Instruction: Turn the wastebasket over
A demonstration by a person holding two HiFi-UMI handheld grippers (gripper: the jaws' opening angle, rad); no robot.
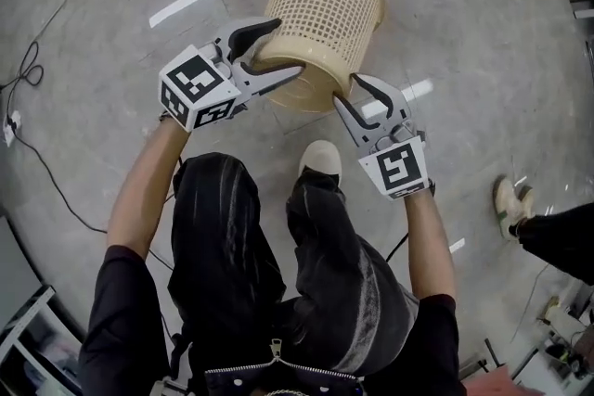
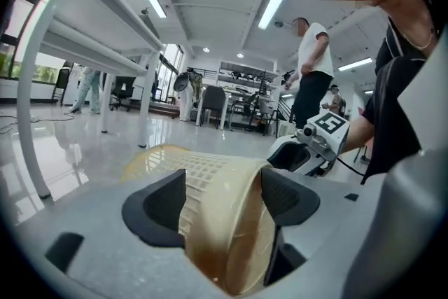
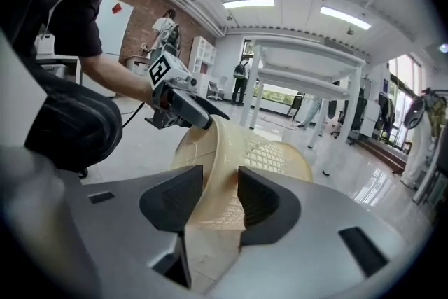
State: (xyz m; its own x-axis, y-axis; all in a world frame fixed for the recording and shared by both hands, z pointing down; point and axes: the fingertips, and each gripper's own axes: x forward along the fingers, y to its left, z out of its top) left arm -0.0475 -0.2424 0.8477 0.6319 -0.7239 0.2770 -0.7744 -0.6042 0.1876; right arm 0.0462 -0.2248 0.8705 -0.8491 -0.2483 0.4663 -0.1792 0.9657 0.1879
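Note:
A beige lattice wastebasket (image 1: 325,9) hangs tilted above the grey floor, its solid rim band toward me and its base pointing away. My left gripper (image 1: 288,46) is shut on the rim's left side, one pad on the lattice wall outside and one inside. In the left gripper view the rim (image 2: 231,234) fills the gap between the pads. My right gripper (image 1: 348,90) grips the rim's near right side. The right gripper view shows the rim (image 3: 213,178) pinched between both pads, with the left gripper (image 3: 175,98) on the far edge.
My shoe (image 1: 320,158) stands just below the basket. Another person's shoe (image 1: 509,204) is at the right. Cables (image 1: 28,70) run along the floor at the left. White table legs (image 2: 77,45) and a standing person (image 2: 311,73) are farther off.

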